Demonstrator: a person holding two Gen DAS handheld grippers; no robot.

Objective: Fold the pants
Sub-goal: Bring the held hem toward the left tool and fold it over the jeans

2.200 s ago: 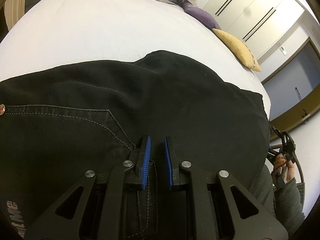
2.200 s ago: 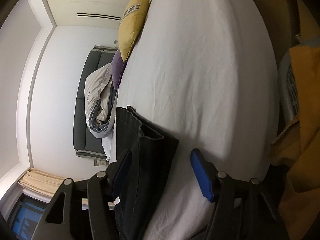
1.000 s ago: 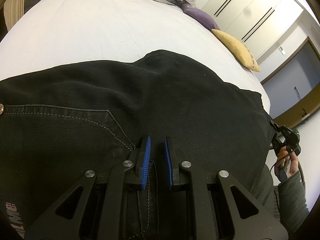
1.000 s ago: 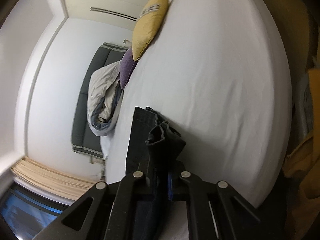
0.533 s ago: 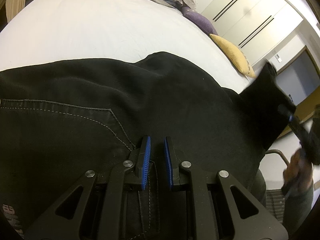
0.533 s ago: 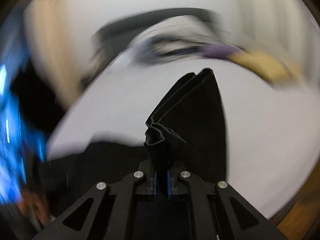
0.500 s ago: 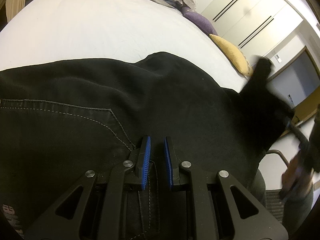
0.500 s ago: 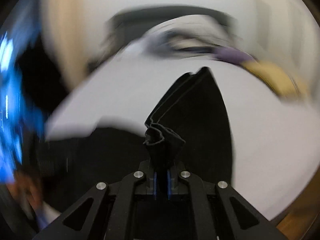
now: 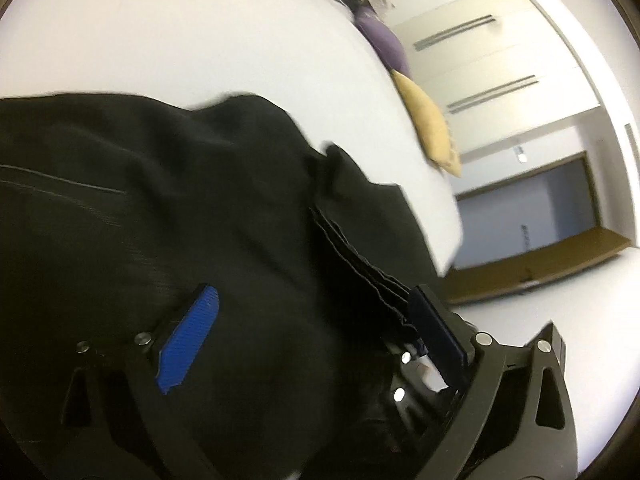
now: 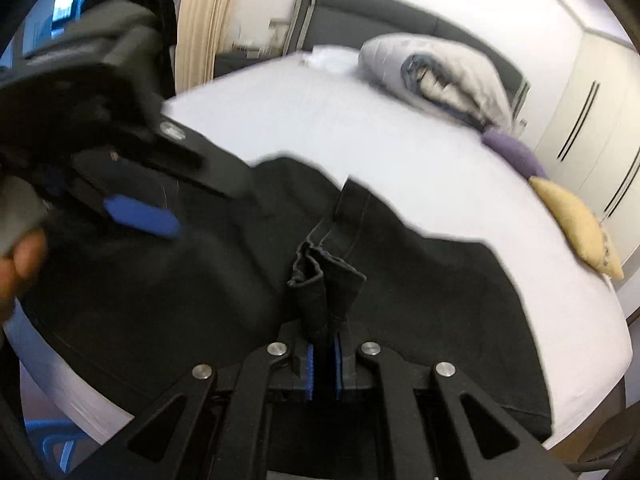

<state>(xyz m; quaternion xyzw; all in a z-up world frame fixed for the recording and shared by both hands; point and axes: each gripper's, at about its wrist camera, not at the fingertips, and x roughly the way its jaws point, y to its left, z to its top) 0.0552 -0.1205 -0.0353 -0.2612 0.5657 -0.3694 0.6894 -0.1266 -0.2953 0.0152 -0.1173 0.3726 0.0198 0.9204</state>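
The right gripper (image 10: 323,372) is pinching a bunched hem of the black pants (image 10: 420,300), which are lying across the near part of the white bed (image 10: 400,144), while the left gripper (image 9: 312,328), jaws just opened wide, is hovering over the cloth, gripping nothing.

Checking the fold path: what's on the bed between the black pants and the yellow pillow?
Only bare white sheet lies between the pants and yellow pillow, shown in the right wrist view.
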